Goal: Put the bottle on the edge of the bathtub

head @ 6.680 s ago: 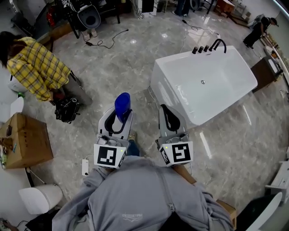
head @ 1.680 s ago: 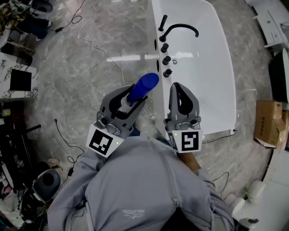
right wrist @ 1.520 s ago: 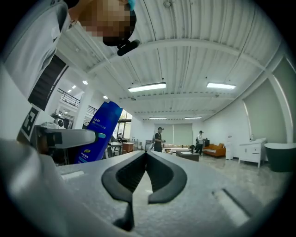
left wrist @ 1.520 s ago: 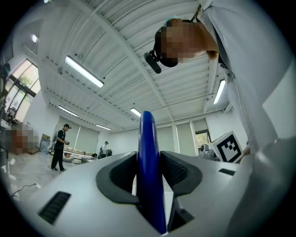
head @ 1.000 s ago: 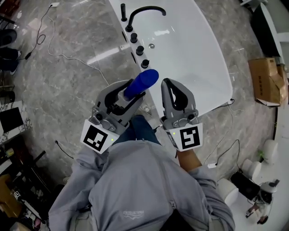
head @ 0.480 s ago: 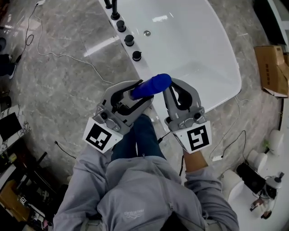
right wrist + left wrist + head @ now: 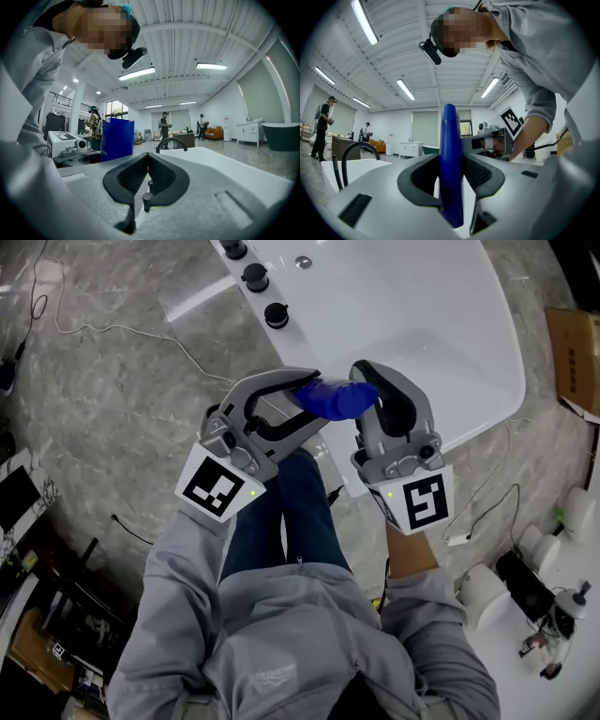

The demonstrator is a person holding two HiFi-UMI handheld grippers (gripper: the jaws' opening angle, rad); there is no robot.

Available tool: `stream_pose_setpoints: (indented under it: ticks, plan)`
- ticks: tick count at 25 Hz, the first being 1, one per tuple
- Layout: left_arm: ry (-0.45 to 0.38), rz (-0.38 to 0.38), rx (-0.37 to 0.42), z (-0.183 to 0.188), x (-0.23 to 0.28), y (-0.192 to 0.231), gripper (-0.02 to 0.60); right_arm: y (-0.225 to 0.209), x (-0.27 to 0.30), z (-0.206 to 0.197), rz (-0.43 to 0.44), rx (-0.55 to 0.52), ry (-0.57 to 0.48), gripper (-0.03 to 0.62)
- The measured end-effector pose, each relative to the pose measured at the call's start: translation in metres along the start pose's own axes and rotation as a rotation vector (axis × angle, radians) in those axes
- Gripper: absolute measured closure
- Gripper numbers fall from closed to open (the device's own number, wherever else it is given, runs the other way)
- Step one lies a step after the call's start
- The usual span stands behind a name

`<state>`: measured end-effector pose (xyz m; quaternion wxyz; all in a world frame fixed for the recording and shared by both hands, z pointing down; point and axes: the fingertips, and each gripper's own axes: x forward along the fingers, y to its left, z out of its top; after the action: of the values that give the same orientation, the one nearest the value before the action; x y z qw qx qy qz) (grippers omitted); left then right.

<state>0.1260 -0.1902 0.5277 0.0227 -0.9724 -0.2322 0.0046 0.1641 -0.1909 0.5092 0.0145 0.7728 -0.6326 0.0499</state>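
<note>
Left tool: your left tool (image 7: pixel 451 161) is clenched on the blue bottle (image 7: pixel 449 154), one jaw pad pressing on each side of it.
Right tool: your right tool (image 7: pixel 147 159) has its jaws pressed together with nothing between them.
Bottle position: it sticks out past the left tool's jaw tips, and its far end is just beside the right tool's tips. It is over the near edge of the white bathtub (image 7: pixel 450 329). You cannot tell whether it touches the rim.
Head view alone: the bottle lies tilted over towards your right. Ahead of the left tool are the tub deck's black knobs (image 7: pixel 276 313) and the drain (image 7: pixel 302 261). A thin cable (image 7: pixel 112 329) trails across the marble floor (image 7: pixel 103 409), and a cardboard box (image 7: pixel 577 362) sits far right.
Left gripper view alone: the bottle is seen along its length, narrowing towards the ceiling. A dark arched spout (image 7: pixel 354 154) stands left of the tool, with distant people beyond it.
Right gripper view alone: the bottle's flat base sits left of the closed jaws. The spout is straight ahead, with an orange sofa (image 7: pixel 215 132) far behind.
Counts: one bottle, one bathtub, two tools, two marker cubes (image 7: pixel 222 488), three knobs, one spout. There are two distant people in the left gripper view and three in the right gripper view.
</note>
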Motion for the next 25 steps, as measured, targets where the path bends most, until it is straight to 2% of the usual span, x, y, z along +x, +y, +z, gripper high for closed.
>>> stream_pose_setpoints:
  ticks: [4, 15, 21, 25]
  plan:
    - [0.030, -0.022, 0.018, -0.028, 0.017, 0.004, 0.426, -0.017, 0.006, -0.026, -0.028, 0.004, 0.016, 0.591]
    - [0.103, -0.003, 0.032, -0.099, 0.025, 0.031, 0.428, -0.030, 0.038, -0.088, -0.066, 0.035, 0.080, 0.591]
    - [0.119, 0.026, -0.011, -0.127, 0.029, 0.049, 0.428, -0.039, 0.059, -0.113, -0.076, 0.052, 0.103, 0.591]
    - [0.140, 0.015, -0.001, -0.142, 0.031, 0.055, 0.428, -0.044, 0.068, -0.127, -0.086, 0.059, 0.122, 0.591]
